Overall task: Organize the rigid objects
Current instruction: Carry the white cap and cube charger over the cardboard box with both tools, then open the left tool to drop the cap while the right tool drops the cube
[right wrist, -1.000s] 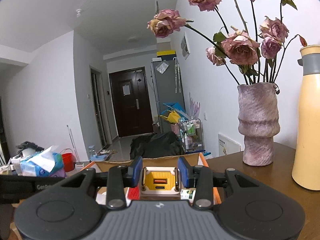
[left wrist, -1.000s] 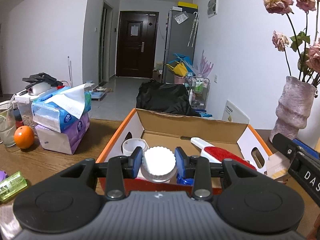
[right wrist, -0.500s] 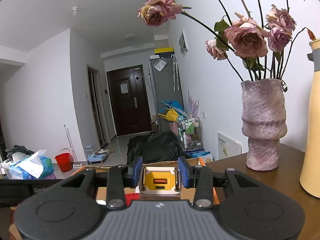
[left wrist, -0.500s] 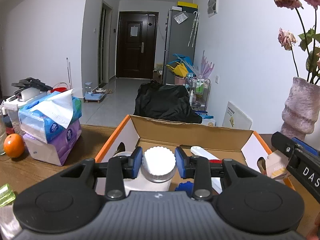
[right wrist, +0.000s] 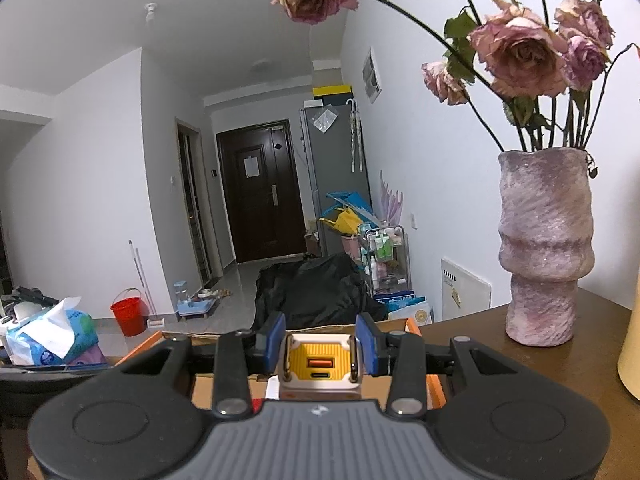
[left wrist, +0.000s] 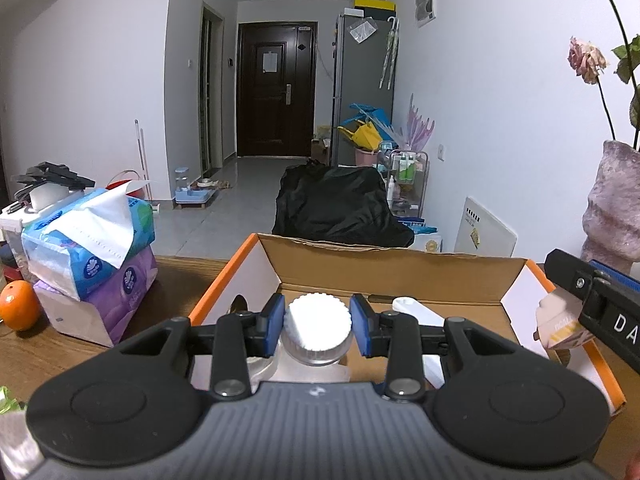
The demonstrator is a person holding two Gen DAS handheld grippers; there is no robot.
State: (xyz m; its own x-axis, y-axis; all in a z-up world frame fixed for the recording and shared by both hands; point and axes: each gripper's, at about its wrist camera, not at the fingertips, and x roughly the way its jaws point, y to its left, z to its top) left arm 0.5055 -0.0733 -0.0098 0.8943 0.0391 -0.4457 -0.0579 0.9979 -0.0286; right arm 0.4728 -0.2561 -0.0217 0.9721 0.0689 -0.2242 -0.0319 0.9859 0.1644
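White walls and a dark door at the end of a tiled hallway frame a brown wooden tabletop [left wrist: 180,280], where an open cardboard box [left wrist: 396,270] with orange outer edges sits in front of two handheld grippers. The left gripper [left wrist: 318,322] is clenched on a clear bottle with a ridged white cap [left wrist: 318,326], its blue pads pressing just below the cap; the bottle hangs over the near left part of the box interior. Inside the box, to the right of the bottle, lies a white plastic handle [left wrist: 416,312], partly hidden behind the gripper body. The right gripper [right wrist: 320,344] is clamped on a small cream-and-yellow charger block [right wrist: 320,362] with an orange port on its yellow face, held above the box's right side; in the left wrist view that same gripper enters from the right edge, with the cream block [left wrist: 560,322] showing at its tip just over the box's right wall. At the left of the tabletop, two stacked tissue packs [left wrist: 92,256] stand beside an orange [left wrist: 20,310]. On the right, a mottled pink vase [right wrist: 544,252] of dried roses stands well apart from the box. Beyond the tabletop, a black bag [left wrist: 340,208] rests on the floor near a grey refrigerator [left wrist: 360,84].
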